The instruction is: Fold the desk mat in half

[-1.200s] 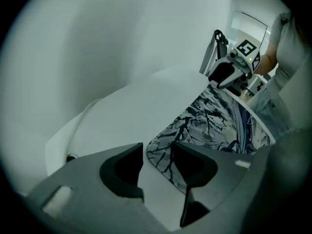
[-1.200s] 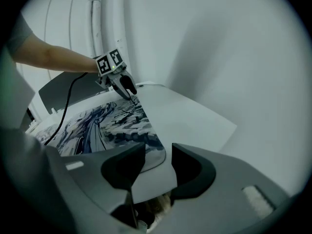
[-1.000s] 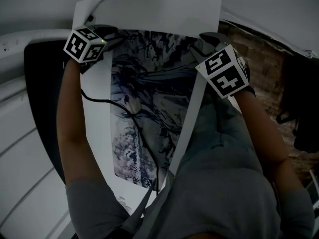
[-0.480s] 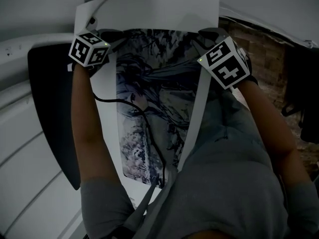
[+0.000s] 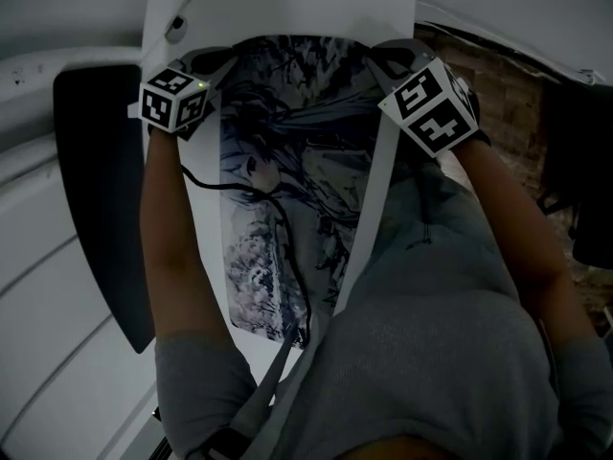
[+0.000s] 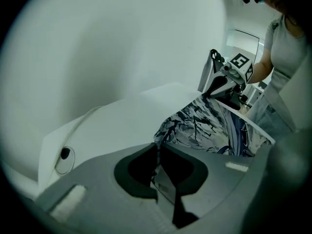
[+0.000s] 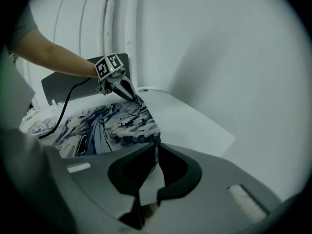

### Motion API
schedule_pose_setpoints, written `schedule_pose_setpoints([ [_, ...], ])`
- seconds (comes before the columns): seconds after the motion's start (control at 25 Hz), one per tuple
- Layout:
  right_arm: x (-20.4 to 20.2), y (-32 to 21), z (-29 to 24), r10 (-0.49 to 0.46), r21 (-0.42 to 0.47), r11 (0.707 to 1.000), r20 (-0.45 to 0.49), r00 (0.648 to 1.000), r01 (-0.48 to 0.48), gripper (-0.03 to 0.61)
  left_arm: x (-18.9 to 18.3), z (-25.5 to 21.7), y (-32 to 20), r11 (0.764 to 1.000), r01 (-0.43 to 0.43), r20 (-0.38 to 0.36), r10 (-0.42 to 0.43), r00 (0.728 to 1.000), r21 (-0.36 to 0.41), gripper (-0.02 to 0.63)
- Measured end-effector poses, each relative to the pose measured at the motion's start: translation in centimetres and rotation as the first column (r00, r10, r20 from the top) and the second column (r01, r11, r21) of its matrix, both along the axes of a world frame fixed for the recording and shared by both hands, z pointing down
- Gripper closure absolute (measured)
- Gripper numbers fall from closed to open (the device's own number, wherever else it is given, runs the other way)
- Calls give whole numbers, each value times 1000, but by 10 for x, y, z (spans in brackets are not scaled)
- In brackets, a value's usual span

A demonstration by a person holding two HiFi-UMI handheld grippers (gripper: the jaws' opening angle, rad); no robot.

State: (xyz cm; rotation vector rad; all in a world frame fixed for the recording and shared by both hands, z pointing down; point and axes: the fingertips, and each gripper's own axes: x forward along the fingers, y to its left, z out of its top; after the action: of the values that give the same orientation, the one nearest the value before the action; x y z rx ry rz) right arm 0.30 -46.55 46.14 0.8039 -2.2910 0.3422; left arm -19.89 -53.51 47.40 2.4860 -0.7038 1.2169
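A thin, flexible rectangular desk mat [image 5: 287, 180] with a blue-grey ink-style print lies flat on a smooth white sheet [image 5: 287, 8] — its corners rounded. The left gripper [image 5: 222, 65] and right gripper [image 5: 376, 62] are closing, each pinching one far corner's thin edge between grey jaws.

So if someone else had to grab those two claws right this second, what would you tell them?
Left claw: closing on the far left corner of the desk mat, edge between its jaws.
Right claw: closing on the far right corner, likewise.
Mat: lies open, picture up, on the white sheet; a black cable crosses it.
Done: both corners taken.
Left: lift them, bring them over to the near edge, probably clearing the cable first.
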Motion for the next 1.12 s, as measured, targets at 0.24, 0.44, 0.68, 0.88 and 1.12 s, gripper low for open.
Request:
schedule_pose_setpoints([
  [0.24,-4,14,-28,-44,51,998,58,997,41,553,-4,-23,16,1000,-5,-22,5,1000,-11,581],
  [0.44,-7,34,-45,-109,92,991,106,988,100,552,-11,-36,31,1000,13,33,-14,999,27,579],
  [0.68,-16,73,-49,-212,99,975,135,968,200,552,-30,-31,70,999,11,194,-19,981,43,580],
  [0.88,-26,102,-49,-298,107,953,144,944,285,552,-41,-26,95,994,77,242,-94,966,80,580],
  [1.12,-34,126,-45,-375,130,925,162,913,357,552,-53,-24,107,975,124,312,-177,934,183,578],
])
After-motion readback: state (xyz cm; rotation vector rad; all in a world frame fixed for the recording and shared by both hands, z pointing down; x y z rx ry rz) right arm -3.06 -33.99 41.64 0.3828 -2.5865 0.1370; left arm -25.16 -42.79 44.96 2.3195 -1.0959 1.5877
